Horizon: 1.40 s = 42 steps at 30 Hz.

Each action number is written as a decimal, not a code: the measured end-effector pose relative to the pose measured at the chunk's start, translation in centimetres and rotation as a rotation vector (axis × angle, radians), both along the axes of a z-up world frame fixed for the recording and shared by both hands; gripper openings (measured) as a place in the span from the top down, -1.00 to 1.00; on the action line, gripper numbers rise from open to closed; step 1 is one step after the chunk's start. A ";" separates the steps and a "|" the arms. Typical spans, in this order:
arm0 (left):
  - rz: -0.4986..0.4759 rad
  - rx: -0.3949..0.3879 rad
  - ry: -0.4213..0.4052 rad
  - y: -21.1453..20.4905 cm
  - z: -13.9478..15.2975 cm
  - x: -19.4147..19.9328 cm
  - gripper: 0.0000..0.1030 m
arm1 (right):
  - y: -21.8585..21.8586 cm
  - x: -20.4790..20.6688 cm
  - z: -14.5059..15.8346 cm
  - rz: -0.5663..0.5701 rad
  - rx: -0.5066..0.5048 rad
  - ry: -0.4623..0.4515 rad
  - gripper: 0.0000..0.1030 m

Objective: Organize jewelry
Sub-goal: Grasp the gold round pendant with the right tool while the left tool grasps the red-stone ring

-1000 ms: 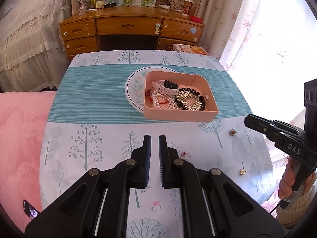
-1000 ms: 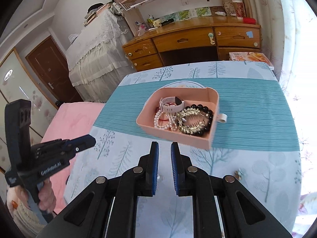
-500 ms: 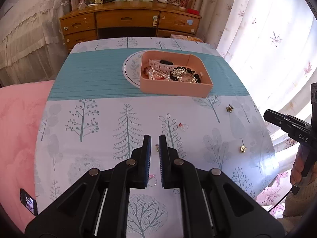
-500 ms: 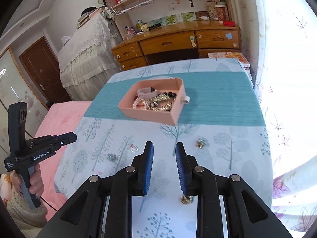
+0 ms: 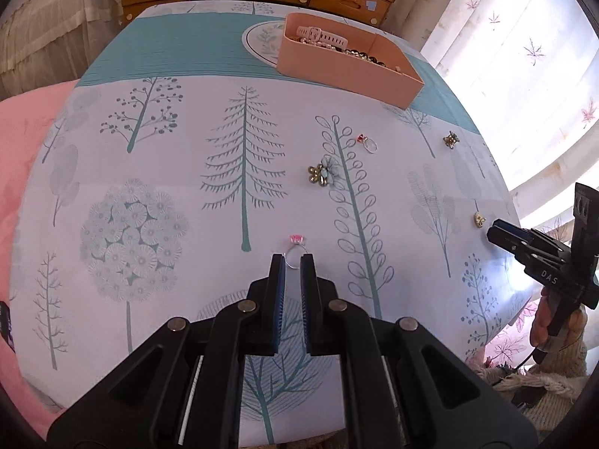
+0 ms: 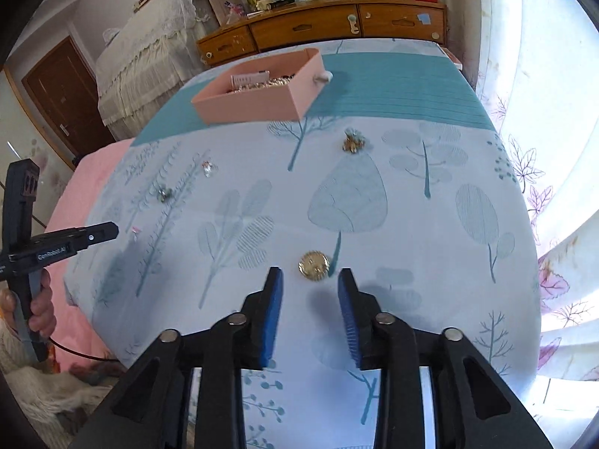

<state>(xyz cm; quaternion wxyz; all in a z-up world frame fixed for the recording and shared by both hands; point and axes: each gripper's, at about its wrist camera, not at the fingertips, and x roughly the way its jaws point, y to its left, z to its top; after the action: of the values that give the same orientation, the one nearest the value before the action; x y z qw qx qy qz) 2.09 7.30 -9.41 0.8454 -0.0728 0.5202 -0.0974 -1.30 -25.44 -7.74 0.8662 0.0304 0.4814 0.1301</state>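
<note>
A pink jewelry box (image 5: 348, 63) holding a watch, pearls and beads sits at the far side of the tree-print tablecloth (image 5: 187, 172); it also shows in the right wrist view (image 6: 262, 93). My left gripper (image 5: 292, 262) is slightly open, its tips on either side of a silver ring with a pink stone (image 5: 295, 249). My right gripper (image 6: 310, 277) is open, low over the cloth, with a round gold brooch (image 6: 313, 265) just ahead between its tips. Loose on the cloth lie a blue flower brooch (image 5: 324, 174), a red-stone ring (image 5: 367, 143) and a gold flower piece (image 6: 353, 141).
A wooden desk with drawers (image 6: 322, 26) stands behind the table. A pink bedspread (image 5: 26, 138) lies to the left. Curtains and a bright window (image 5: 524, 56) are on the right. A white plate (image 5: 262, 39) lies beside the box.
Both grippers have dropped toward the cloth's near part. The left has closed in on the pink-stone ring and opened slightly. The right has opened wider and now frames the gold brooch.
</note>
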 end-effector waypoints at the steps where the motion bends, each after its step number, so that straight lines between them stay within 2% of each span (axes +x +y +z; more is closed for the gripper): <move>1: -0.006 -0.005 0.002 -0.2 -0.1 -0.1 0.89 | -0.1 -0.2 -0.4 -0.004 -0.012 -0.002 0.31; 2: -0.016 -0.008 0.004 -0.4 -0.3 -0.2 0.84 | -0.1 -0.3 -0.6 -0.003 -0.022 -0.001 0.31; 4: -0.035 -0.007 0.004 -1.0 -0.4 -0.3 0.44 | -0.2 -0.3 -1.0 0.000 -0.029 0.003 0.31; 5: -0.042 -0.004 -0.005 -1.3 -0.5 -0.3 0.07 | -0.1 0.0 -0.9 0.002 -0.030 -0.007 0.29; 6: -0.044 0.001 -0.017 -1.6 -0.4 -0.4 -0.13 | 0.1 0.0 -1.0 0.005 -0.035 -0.010 0.29; 7: -0.046 0.011 -0.031 -2.0 -0.3 -0.5 -0.14 | 0.3 -0.1 -1.0 0.010 -0.043 -0.019 0.28; 16: -0.056 0.075 -0.033 -3.1 -0.9 0.1 -0.14 | 3.4 0.2 -1.3 0.077 -0.164 -0.091 0.28; 25: -0.028 0.109 -0.056 -3.0 -1.2 0.7 -0.13 | 4.9 1.3 -1.7 0.116 -0.223 -0.128 0.29; 27: -0.025 0.130 -0.066 -3.2 -1.1 0.7 0.14 | 4.9 1.5 -1.8 0.118 -0.220 -0.131 0.30; 30: -0.026 0.162 -0.079 -3.4 -1.2 0.8 0.35 | 4.9 1.6 -1.9 0.119 -0.220 -0.139 0.35; 33: -0.015 0.164 -0.083 -3.3 -1.1 0.9 0.49 | 4.9 1.6 -2.0 0.119 -0.218 -0.145 0.39; 42: -0.004 0.184 -0.087 -3.3 -1.1 1.3 0.69 | 4.6 1.5 -2.0 0.116 -0.199 -0.154 0.63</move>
<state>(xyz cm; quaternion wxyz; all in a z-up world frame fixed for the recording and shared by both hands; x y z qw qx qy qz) 3.35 4.03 -10.56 0.8700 0.0104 0.4901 -0.0538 0.24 -20.80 -9.76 0.8905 -0.0935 0.4248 0.1336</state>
